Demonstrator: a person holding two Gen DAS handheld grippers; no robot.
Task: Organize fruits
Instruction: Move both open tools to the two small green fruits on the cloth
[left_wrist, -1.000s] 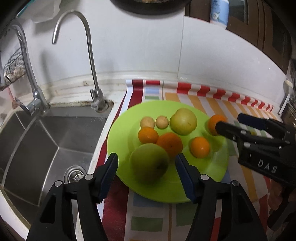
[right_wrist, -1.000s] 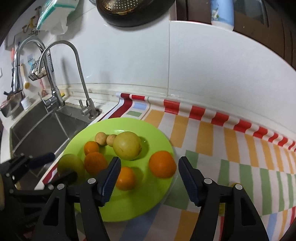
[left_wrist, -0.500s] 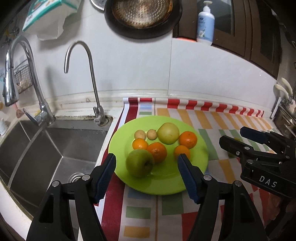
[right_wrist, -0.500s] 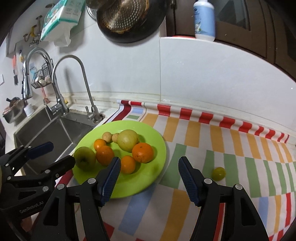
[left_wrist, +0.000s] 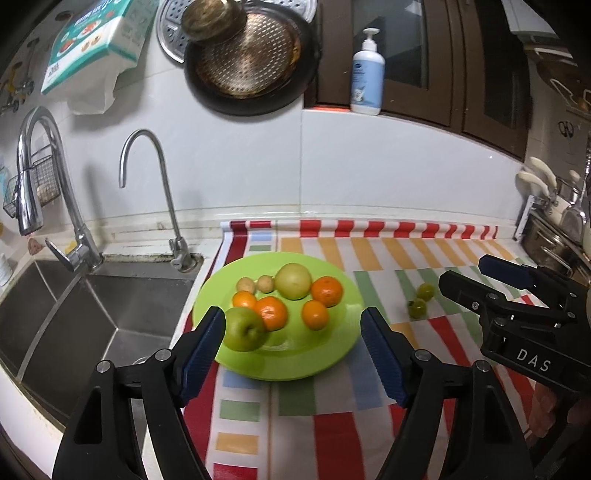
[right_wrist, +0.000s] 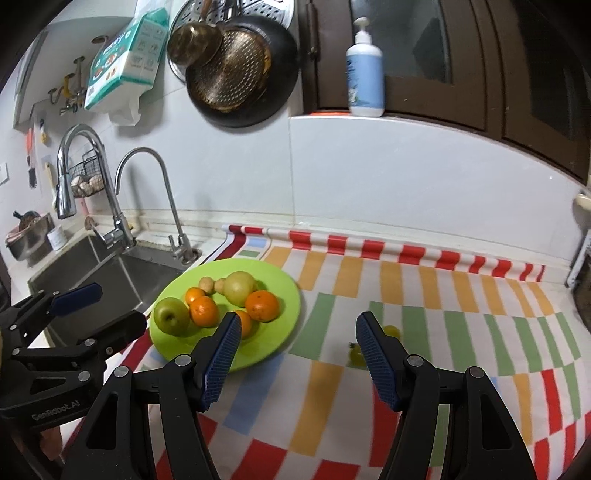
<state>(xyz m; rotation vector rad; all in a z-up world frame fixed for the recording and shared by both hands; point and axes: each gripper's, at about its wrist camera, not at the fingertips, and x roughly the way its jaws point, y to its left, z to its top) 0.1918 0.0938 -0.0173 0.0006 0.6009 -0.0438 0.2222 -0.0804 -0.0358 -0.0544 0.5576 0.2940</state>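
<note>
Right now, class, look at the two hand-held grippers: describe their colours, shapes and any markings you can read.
Both are black frames with silver rivets and two long fingers faced with ribbed blue pads. The left hand-held gripper shows its blue pads clearly; seen from the right camera, its side reads "GenRobot.AI". The right hand-held gripper carries white "DAS" lettering on its body. No cables or sleeves are visible.

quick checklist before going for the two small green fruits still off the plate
1. Right claw open, holding nothing: ok.
2. Left claw open, holding nothing: ok.
3. Two small green fruits lie on the striped mat, off the plate: ok, in view.
4. Right claw's line to them: cannot tell; its finger partly hides them in the right wrist view.
5. Bare spot on green plate near its front rim: ok.
6. Fruit on the plate settled: cannot tell.
</note>
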